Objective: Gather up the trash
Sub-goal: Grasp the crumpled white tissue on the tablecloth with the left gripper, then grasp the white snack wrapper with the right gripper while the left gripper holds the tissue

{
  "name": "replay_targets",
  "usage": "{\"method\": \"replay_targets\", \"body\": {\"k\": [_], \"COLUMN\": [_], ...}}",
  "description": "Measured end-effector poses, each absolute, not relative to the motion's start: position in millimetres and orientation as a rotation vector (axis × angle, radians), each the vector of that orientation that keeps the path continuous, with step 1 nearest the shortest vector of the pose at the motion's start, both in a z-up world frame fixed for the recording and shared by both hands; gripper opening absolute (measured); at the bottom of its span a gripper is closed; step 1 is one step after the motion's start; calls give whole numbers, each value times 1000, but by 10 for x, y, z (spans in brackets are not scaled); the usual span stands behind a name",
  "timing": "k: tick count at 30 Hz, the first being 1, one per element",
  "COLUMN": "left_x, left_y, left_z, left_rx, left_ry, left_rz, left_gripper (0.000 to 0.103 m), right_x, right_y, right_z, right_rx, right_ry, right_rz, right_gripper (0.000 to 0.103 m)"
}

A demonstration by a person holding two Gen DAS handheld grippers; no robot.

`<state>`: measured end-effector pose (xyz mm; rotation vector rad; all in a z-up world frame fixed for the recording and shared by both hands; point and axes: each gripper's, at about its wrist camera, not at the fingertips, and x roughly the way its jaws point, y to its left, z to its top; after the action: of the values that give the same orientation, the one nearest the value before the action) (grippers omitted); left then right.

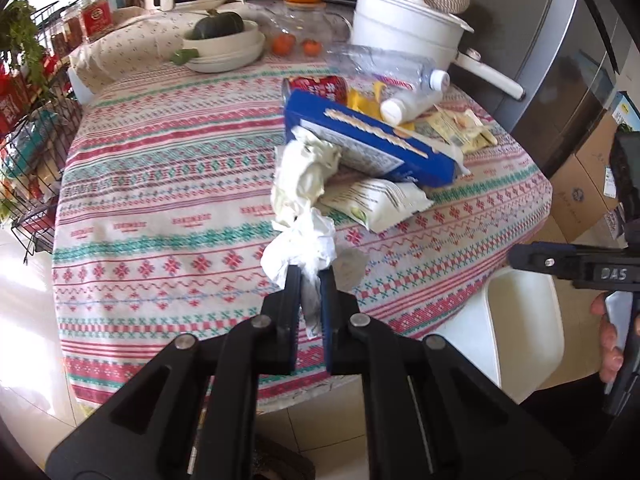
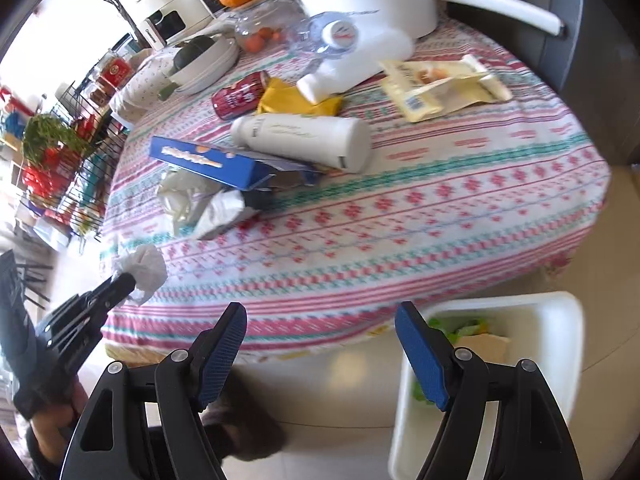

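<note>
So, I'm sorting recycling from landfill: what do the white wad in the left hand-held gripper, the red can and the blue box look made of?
White wad in the left hand-held gripper: likely tissue paper, matte, softly crumpled. Red can: probably thin metal, glossy printed skin with a rimmed end. Blue box: looks like printed cardboard, slight sheen, flat panels and a torn open flap.

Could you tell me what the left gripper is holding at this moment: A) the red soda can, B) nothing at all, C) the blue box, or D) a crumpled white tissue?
D: in the left wrist view the left gripper has its jaws closed on a crumpled white tissue, and the right wrist view shows the same tissue pinched at its tip above the table edge.
</note>
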<state>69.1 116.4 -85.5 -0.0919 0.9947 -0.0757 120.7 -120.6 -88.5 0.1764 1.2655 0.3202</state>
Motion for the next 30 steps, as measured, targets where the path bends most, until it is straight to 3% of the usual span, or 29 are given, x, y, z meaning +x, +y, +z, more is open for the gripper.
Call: {"method": "replay_targets", "body": {"k": [20, 23, 27, 30], "left_x": [684, 698, 705, 706], "left_y": [1384, 1402, 1396, 1382], "left_z": [-873, -874, -886, -890], "left_rx": [-134, -136, -134, -132], "left_ry": [1013, 1017, 1021, 1023], "left_rz": [-54, -48, -46, -50], "left_gripper": [10, 10, 10, 10], "right_x": [1676, 1718, 1773, 1776], "right_y": [-389, -380, -323, -304], "right_z": [-1429, -1493, -1501, -1450], "right_rx": [501, 510, 485, 469], "right_ry": [1091, 1090, 1078, 1060], "right_rz": [240, 231, 270, 302], "right_gripper": [78, 69, 43, 36]}}
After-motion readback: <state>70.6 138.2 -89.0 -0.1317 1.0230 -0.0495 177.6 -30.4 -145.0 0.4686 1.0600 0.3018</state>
